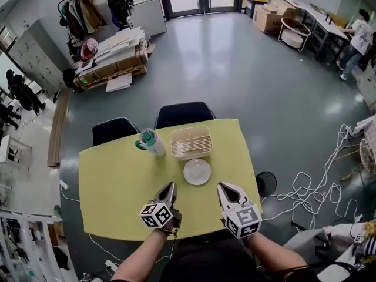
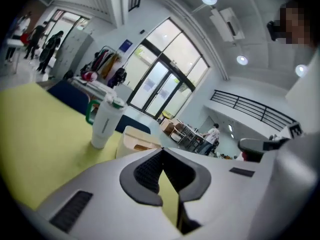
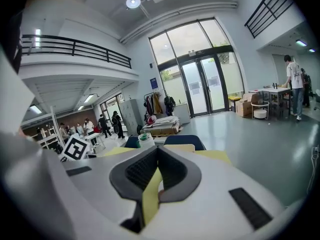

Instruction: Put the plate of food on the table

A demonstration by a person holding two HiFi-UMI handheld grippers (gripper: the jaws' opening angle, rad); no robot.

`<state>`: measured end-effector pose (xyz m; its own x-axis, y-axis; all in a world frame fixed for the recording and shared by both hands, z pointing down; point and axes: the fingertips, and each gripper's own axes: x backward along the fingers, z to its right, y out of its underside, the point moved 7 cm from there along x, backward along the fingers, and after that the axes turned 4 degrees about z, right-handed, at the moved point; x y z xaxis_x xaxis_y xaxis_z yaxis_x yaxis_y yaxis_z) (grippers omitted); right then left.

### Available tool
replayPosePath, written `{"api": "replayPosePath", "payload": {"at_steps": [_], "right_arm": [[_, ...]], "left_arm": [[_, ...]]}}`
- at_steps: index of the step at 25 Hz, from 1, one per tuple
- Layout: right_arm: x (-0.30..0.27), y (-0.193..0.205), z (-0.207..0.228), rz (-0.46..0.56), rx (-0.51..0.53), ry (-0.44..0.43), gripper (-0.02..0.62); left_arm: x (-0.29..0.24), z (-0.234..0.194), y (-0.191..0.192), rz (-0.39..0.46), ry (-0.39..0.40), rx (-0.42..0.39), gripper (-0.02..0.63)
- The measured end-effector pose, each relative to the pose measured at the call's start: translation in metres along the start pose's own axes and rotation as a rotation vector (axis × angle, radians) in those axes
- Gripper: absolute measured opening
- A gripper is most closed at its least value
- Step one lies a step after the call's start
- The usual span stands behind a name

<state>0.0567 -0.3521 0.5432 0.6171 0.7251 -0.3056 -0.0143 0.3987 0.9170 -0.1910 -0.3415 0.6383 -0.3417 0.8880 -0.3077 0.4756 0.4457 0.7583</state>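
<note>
Head view, from above: a yellow table [image 1: 117, 187] bears one white plate [image 1: 197, 171] near its middle, one cream divided tray [image 1: 191, 141] just beyond the plate toward the top of the frame, and one white tumbler [image 1: 151, 141] with a green lid at the tray's left. Two dark chairs [image 1: 183, 114] stand at the table's upper edge. The plate lies flat on the table, plain white from this height, slightly above and between the two claws. The left gripper [image 1: 171, 186] and the right gripper [image 1: 224, 187], at lower centre, each carry one cube of square black-and-white markers. Left gripper view: jaws pressed together with nothing between them. The tumbler and tray appear beyond at centre left, seen from the side, whereas the plate is hidden behind the jaws. Right gripper view: jaws likewise closed tip to tip and empty. The left gripper's marker cube [image 3: 76, 148] shows at lower left and one chair back just above the jaws; the plate cannot be made out here. The print on the tumbler's side is too small to read
</note>
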Motion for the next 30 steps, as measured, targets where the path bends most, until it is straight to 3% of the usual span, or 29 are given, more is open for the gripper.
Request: {"api": "replayPosePath", "payload": {"at_steps": [5, 14, 21, 30], "right_arm": [[-0.003, -0.019, -0.008, 0.032, 0.001, -0.032, 0.011], [0.003, -0.044, -0.04, 0.05, 0.052, -0.103, 0.011], [0.007, -0.056, -0.058, 0.07, 0.078, -0.115, 0.011], [0.01, -0.065, -0.068, 0.068, 0.12, -0.101, 0.011]], "left_arm": [[0.03, 0.041, -0.041, 0.054, 0.062, -0.167, 0.009], [0.078, 0.098, -0.067, 0.078, 0.086, -0.382, 0.009], [0.092, 0.107, -0.075, 0.069, 0.063, -0.334, 0.009], [0.096, 0.117, -0.075, 0.065, 0.079, -0.329, 0.009]]}}
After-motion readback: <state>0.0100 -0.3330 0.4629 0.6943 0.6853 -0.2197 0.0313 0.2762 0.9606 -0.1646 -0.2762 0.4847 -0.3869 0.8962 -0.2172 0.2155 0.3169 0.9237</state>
